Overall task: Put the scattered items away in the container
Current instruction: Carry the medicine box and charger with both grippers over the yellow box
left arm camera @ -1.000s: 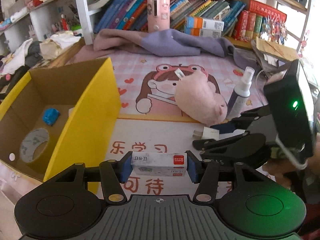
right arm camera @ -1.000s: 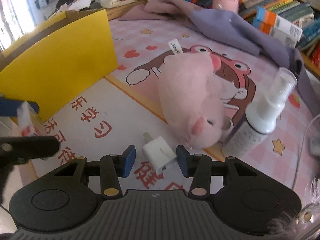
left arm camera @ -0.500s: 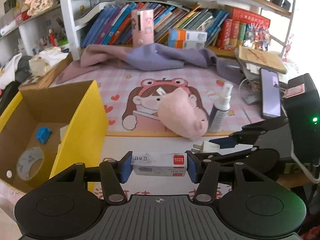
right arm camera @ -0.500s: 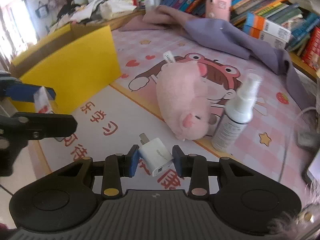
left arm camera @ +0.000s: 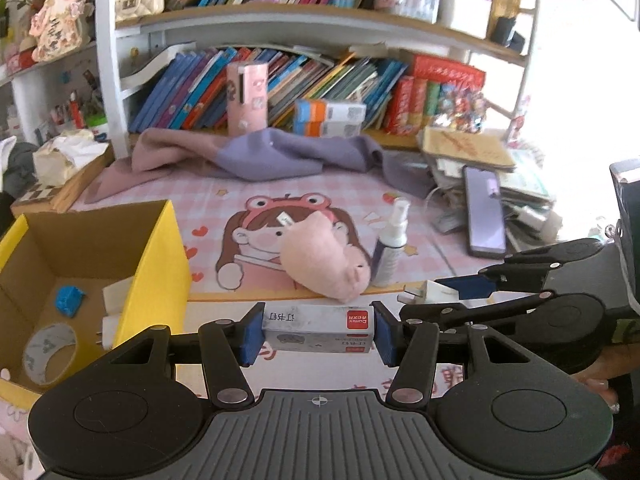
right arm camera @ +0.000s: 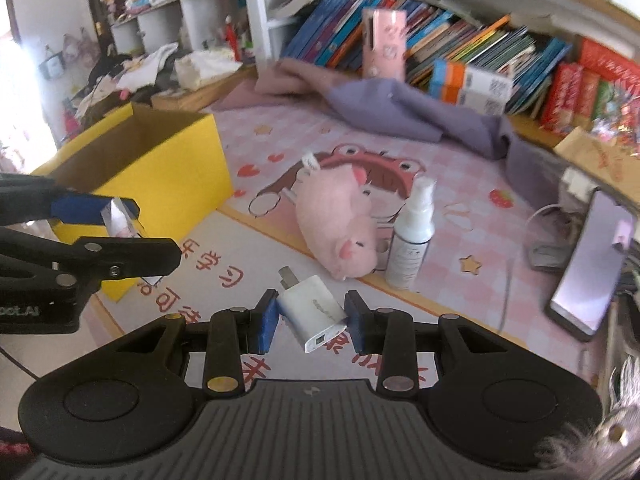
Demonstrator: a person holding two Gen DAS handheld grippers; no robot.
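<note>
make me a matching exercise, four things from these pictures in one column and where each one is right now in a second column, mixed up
Things:
1. staple box
2. white charger plug
3. tape roll
4. spray bottle

Places:
A. inside the yellow box
B. between the left gripper's pads
C. standing on the mat beside the pink plush
D. between the right gripper's pads

Pairs: 1-B, 2-D, 3-A, 4-C

Both held items lifted off the mat

The right gripper (right arm camera: 311, 322) has raised the white plastic charger plug (right arm camera: 313, 313); the left gripper (left arm camera: 319, 333) has raised the small grey-and-red staple box (left arm camera: 319, 328).
</note>
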